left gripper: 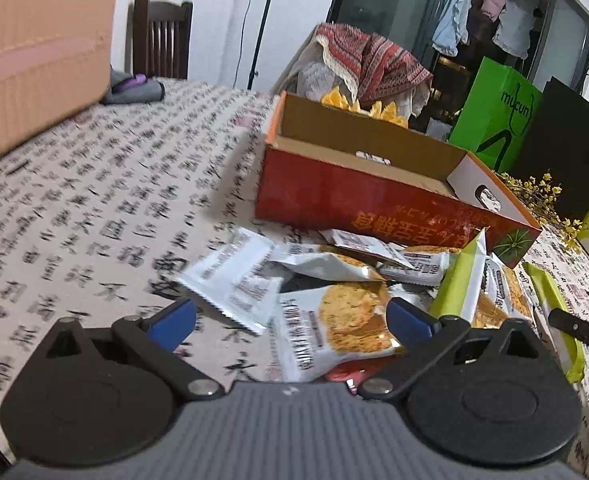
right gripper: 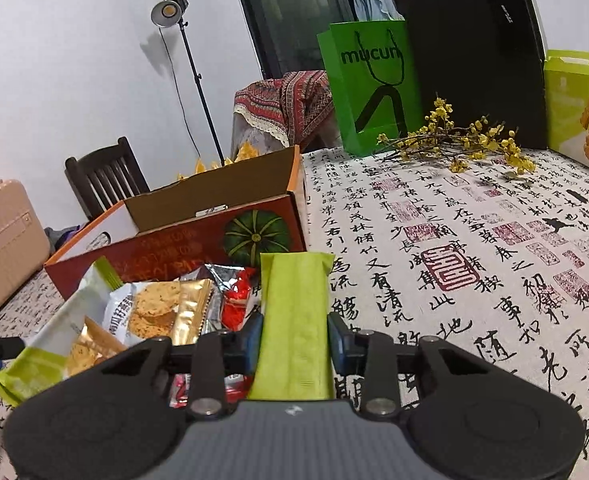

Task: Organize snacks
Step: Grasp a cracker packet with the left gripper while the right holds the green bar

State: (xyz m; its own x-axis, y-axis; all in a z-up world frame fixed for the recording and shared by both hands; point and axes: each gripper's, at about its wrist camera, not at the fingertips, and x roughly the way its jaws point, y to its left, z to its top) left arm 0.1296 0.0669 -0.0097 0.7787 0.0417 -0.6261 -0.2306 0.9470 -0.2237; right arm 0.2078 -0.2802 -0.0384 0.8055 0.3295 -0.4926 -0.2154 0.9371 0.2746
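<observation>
Right claw (right gripper: 294,344): clenched on green packet (right gripper: 294,316). Left claw (left gripper: 290,320): released, above snack pile (left gripper: 334,280). Risk: slippery packet may slide free before reaching red box (right gripper: 166,248).

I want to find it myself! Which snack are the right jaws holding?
Find the open red cardboard box with the green pumpkin picture on the calligraphy-print tablecloth. Just in front of its pumpkin corner, beside the pile of packets, the right gripper is shut on a long plain lime-green wrapper. Unlike its neighbours, it shows no cracker picture.
</observation>
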